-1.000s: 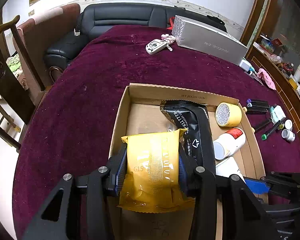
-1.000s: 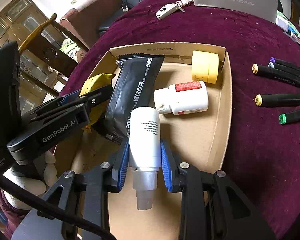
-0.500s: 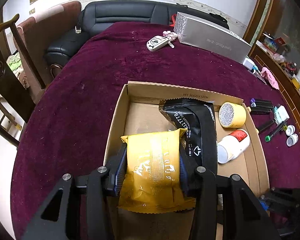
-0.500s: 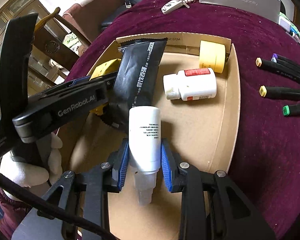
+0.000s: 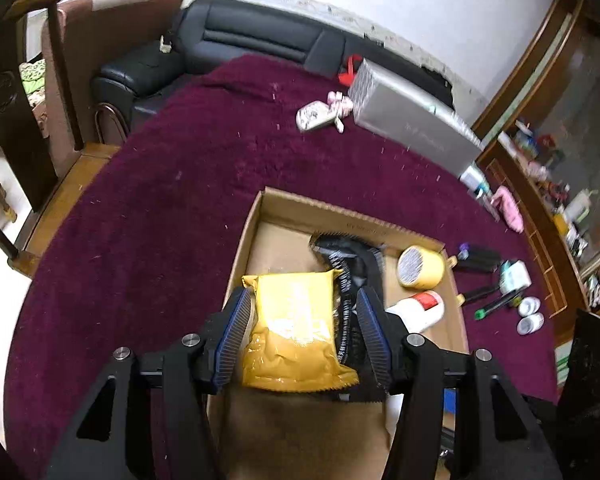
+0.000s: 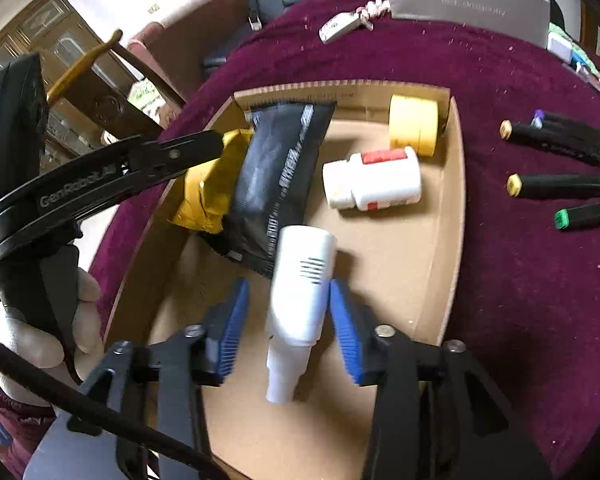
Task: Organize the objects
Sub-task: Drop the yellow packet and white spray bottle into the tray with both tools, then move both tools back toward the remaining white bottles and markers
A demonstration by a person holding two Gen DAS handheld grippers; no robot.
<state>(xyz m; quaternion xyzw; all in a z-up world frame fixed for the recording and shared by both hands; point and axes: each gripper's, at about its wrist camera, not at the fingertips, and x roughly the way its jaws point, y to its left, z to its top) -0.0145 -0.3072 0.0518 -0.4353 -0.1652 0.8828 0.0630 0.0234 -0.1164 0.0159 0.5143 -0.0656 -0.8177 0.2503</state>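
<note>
An open cardboard box [image 5: 284, 208] lies on a dark red tablecloth. Inside it at the left lies a yellow packet [image 5: 296, 332], partly on a black packet [image 5: 348, 256]. My left gripper [image 5: 303, 308] straddles the yellow packet with its jaws opening, and gaps show at both pads. In the right wrist view a white spray bottle [image 6: 300, 284] lies on the box floor between the blue pads of my right gripper [image 6: 289, 292]. Those jaws are opening too, clear of the bottle on both sides. One left gripper finger [image 6: 160, 160] reaches over the yellow packet [image 6: 208, 192].
A white bottle with a red label [image 6: 374, 180] and a yellow tape roll [image 6: 414, 124] lie in the box. Several markers [image 6: 556, 186] lie right of the box. A grey carton [image 5: 412, 124] and a key fob [image 5: 314, 116] sit farther back. A hand [image 6: 40, 332] holds the left tool.
Both pairs of jaws have spread. The left pads have let go of the yellow packet and the right pads of the white bottle. The left gripper has lifted and rolled a little.
</note>
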